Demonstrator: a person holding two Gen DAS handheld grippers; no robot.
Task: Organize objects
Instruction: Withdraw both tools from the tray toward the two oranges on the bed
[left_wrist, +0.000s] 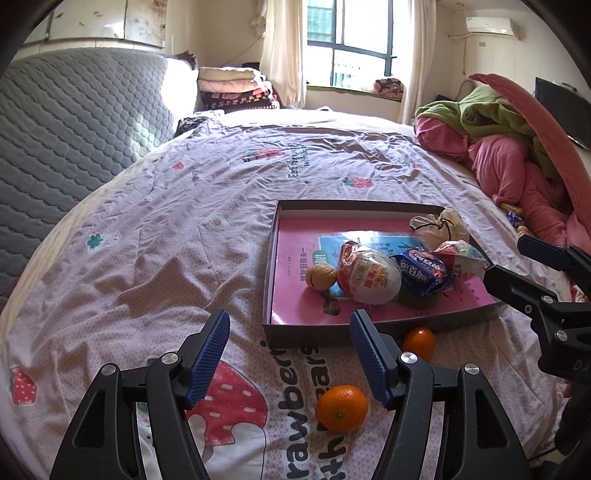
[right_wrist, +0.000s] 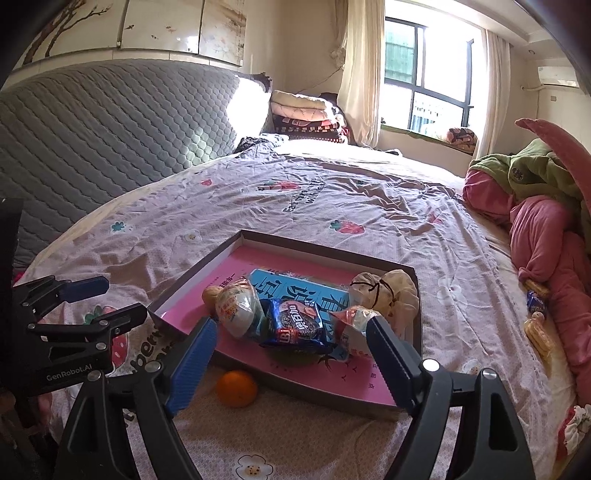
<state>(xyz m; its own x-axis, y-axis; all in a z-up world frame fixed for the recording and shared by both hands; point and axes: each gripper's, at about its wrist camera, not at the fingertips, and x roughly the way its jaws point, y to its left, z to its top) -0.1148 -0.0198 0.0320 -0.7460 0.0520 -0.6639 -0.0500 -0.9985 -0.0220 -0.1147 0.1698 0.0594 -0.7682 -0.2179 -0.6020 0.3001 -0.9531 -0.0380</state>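
Observation:
A shallow cardboard box (left_wrist: 269, 258) with a pink book as its floor lies on the bed. It holds a walnut (left_wrist: 322, 275), an egg-shaped snack packet (left_wrist: 369, 277), a blue cookie packet (left_wrist: 423, 271), another wrapped snack (left_wrist: 461, 258) and a tied cloth pouch (left_wrist: 439, 225). Two oranges lie outside on the sheet: one (left_wrist: 342, 408) low between my left fingers, one (left_wrist: 418, 343) against the box's front wall. My left gripper (left_wrist: 291, 354) is open and holds nothing. My right gripper (right_wrist: 293, 358) is open over the box's near edge (right_wrist: 192, 280), with the orange (right_wrist: 236, 384) below it.
The pink strawberry-print sheet (left_wrist: 147, 229) covers the bed. A heap of pink and green bedding (right_wrist: 535, 221) lies at the right, with small snack packets (right_wrist: 535, 302) beside it. A grey quilted headboard (left_wrist: 74, 122) stands at the left, folded blankets (left_wrist: 232, 88) at the back.

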